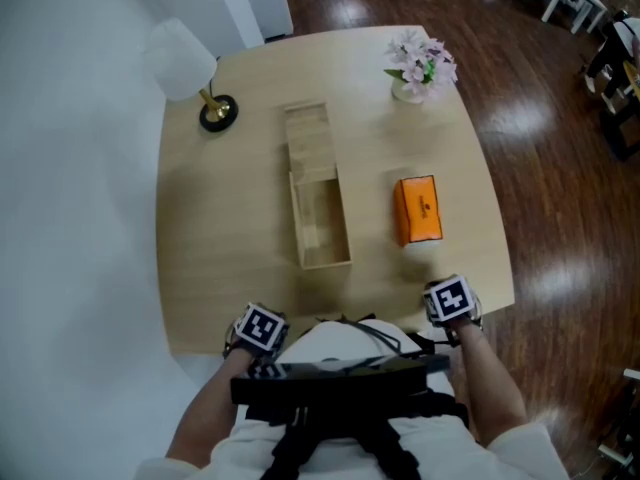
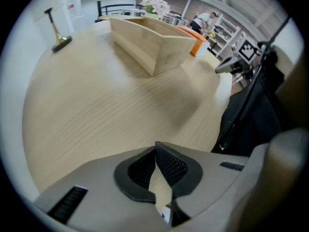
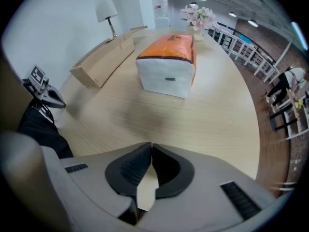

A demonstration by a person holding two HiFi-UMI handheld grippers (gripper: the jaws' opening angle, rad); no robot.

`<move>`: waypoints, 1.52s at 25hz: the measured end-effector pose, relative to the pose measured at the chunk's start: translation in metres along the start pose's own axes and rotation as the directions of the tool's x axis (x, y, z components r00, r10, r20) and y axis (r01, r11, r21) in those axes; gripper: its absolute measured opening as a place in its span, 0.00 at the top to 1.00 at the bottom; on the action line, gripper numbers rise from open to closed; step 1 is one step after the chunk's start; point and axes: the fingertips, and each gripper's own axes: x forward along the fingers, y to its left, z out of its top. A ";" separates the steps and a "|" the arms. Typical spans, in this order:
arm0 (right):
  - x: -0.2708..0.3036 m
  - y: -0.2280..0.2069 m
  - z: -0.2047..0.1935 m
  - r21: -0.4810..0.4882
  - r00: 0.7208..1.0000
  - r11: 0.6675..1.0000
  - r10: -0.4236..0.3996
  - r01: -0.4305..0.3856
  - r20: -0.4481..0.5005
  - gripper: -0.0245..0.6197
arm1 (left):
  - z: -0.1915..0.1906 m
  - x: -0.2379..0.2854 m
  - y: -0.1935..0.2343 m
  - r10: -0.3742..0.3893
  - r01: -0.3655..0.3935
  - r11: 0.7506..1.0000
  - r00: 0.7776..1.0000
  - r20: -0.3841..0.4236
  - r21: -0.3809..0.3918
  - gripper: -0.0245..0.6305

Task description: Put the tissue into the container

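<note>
Left gripper [image 2: 155, 150]: jaws closed, ribbed black pads meeting, nothing between them. Right gripper [image 3: 150, 150]: the same, jaws shut and empty. Both sit at the near edge of the counter [image 1: 230, 258], close to the person's body.

Tissue [image 1: 418, 209]: lies on the counter ahead of the right gripper. It is to the right of the container [image 1: 327, 260] and apart from it. Neither gripper touches it.

Step, as I judge it: the task has not begun, and the reach for the tissue is due. The next move calls for the right jaws to open wide enough for the pack, go forward, and close across its narrower sides. Then lift and carry it left over the open container.

Materials:
- Tissue: soft wrapped block, orange top, white sides; likely to yield under a squeeze.
- Container: long, narrow, pale wood, open on top, thin straight walls. A second wooden length runs on past its far end, perhaps a slid-off lid; cannot tell.
- Counter: pale wood grain, matte, rounded corners.
- Far edge: lamp [image 1: 185, 63] with a white shade and a dark, gold-rimmed base; flowers [image 1: 420, 63], pink, in a small vase.
</note>
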 end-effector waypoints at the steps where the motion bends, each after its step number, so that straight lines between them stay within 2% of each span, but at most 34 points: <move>1: -0.002 -0.002 0.000 0.024 1.000 1.000 0.000 0.000 0.024 0.94 | 0.002 -0.001 -0.003 -0.024 0.027 0.998 0.999 0.040 -0.058 0.96; 3: -0.008 -0.011 0.000 0.063 0.998 0.998 -0.032 0.029 0.061 0.94 | 0.006 -0.008 -0.006 -0.056 0.078 0.985 0.989 0.140 -0.155 0.96; 6: -0.021 -0.027 0.016 0.131 0.987 0.990 -0.079 0.061 0.140 0.94 | 0.030 -0.028 -0.009 -0.063 0.135 0.969 0.945 0.322 -0.208 0.96; 10: -0.046 -0.047 0.049 0.209 0.956 0.974 -0.139 0.085 0.257 0.93 | 0.067 -0.064 -0.005 0.002 0.117 0.970 0.872 0.489 -0.214 0.96; 11: -0.052 -0.049 0.056 0.222 0.948 0.972 -0.143 0.080 0.285 0.91 | 0.075 -0.075 -0.004 0.020 0.106 0.971 0.853 0.521 -0.212 0.96; 14: -0.072 -0.055 0.082 0.249 0.915 0.967 -0.150 0.056 0.375 0.75 | 0.103 -0.106 0.001 0.066 0.070 0.979 0.785 0.616 -0.194 0.96; 17: -0.088 -0.057 0.101 0.279 0.888 0.960 -0.138 0.012 0.438 0.70 | 0.120 -0.131 0.000 0.080 0.059 0.982 0.726 0.684 -0.178 0.96; 19: -0.098 -0.058 0.114 0.283 0.870 0.959 -0.136 -0.005 0.474 0.67 | 0.130 -0.143 0.000 0.072 0.059 0.986 0.698 0.712 -0.158 0.96; 22: -0.106 -0.058 0.134 0.259 0.853 0.966 -0.123 -0.014 0.508 0.61 | 0.141 -0.157 0.000 0.062 0.069 0.987 0.674 0.736 -0.146 0.96; 28: -0.094 -0.057 0.149 0.221 0.871 0.975 -0.092 -0.019 0.483 0.44 | 0.155 -0.176 -0.010 -0.009 0.137 0.985 0.633 0.774 -0.101 0.96; 34: -0.080 -0.051 0.164 0.187 0.887 0.982 -0.060 -0.031 0.459 0.32 | 0.166 -0.180 -0.026 -0.076 0.182 0.982 0.613 0.787 -0.047 0.96; 35: -0.078 -0.050 0.167 0.182 0.888 0.983 -0.053 -0.034 0.456 0.31 | 0.167 -0.180 -0.027 -0.080 0.187 0.981 0.610 0.788 -0.045 0.94; 38: -0.072 -0.048 0.176 0.165 0.896 0.986 -0.044 -0.033 0.443 0.29 | 0.170 -0.181 -0.030 -0.079 0.190 0.981 0.607 0.791 -0.048 0.81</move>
